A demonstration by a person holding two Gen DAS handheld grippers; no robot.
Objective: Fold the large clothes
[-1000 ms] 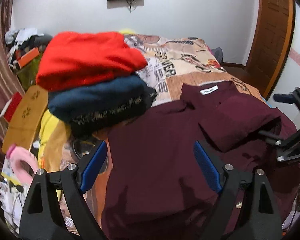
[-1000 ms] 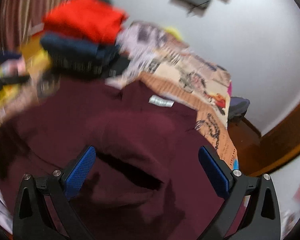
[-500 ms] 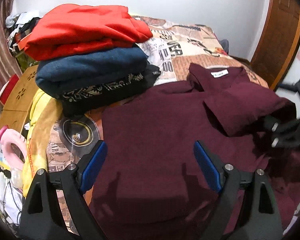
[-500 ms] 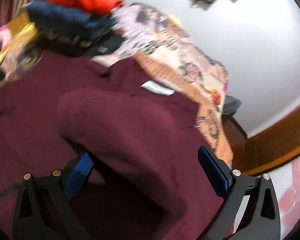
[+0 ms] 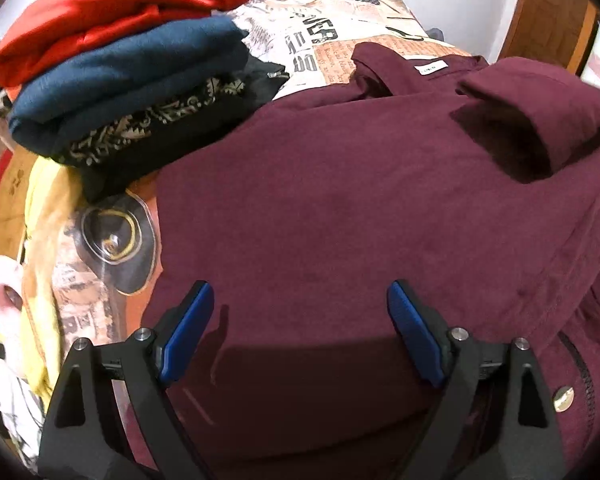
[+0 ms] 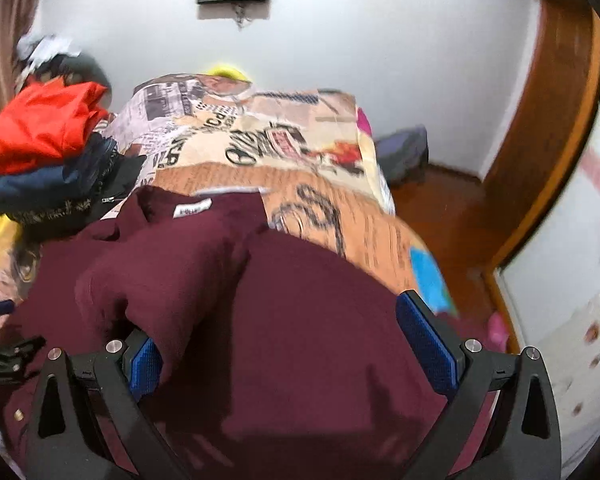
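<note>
I am working over a bed (image 6: 328, 200) with a newspaper-print cover, in a small room with a white wall and a wooden door frame at 3 o'clock.

Nearest me in the left wrist view, my left gripper (image 5: 300, 326) hangs with its jaws wide apart and nothing between them, just above the lower body of the maroon jacket (image 5: 340, 208). I judge I am poised there to take the hem or press the cloth flat. The jacket lies spread across the near half of the bed, its zipper (image 5: 580, 364) running off at 4 o'clock.

In the right wrist view, my right gripper (image 6: 296, 340) is also spread wide. Maroon cloth bulges up between its fingers and hides part of the left pad (image 6: 144, 364), but the jaws are not clamped on it. I read this as reaching under or around a fold.

Farther up, one sleeve (image 5: 536, 120) is laid across the chest at 2 o'clock, presumably to narrow the garment. The collar and its white label (image 5: 430, 67) sit at 12 o'clock.

Beyond, at 10 o'clock, a stack of folded clothes (image 5: 128, 80), red over navy over black patterned, touches the jacket's shoulder edge, probably finished pieces set aside.
</note>
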